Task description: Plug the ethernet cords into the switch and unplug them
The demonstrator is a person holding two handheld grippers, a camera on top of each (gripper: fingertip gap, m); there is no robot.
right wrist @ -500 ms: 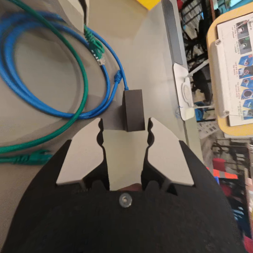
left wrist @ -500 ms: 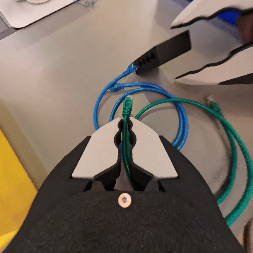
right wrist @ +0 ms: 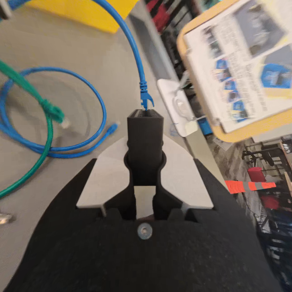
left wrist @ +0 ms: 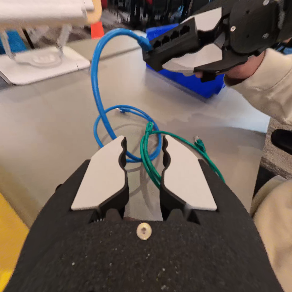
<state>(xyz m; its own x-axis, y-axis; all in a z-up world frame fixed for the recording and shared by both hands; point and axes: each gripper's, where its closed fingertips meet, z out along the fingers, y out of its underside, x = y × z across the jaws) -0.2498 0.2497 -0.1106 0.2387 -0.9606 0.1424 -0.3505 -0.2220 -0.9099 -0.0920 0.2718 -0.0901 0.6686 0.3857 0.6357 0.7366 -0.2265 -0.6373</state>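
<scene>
Black plastic ethernet switch (right wrist: pixel 145 142), now lifted off the grey table (left wrist: pixel 47 118) in the right gripper (right wrist: pixel 145 151)'s clamped fingers, awaits the green cord (left wrist: pixel 147 158) the left gripper (left wrist: pixel 144 142)'s parted fingers released.

Background stuff: a grey surface (left wrist: pixel 47 110), a blue bin (left wrist: pixel 189 82) on its far side, a yellow bin (right wrist: pixel 88 14) off one edge, and a white stand (right wrist: pixel 172 102) holding up a wood-edged board (right wrist: pixel 237 71) of printed sheets.
</scene>
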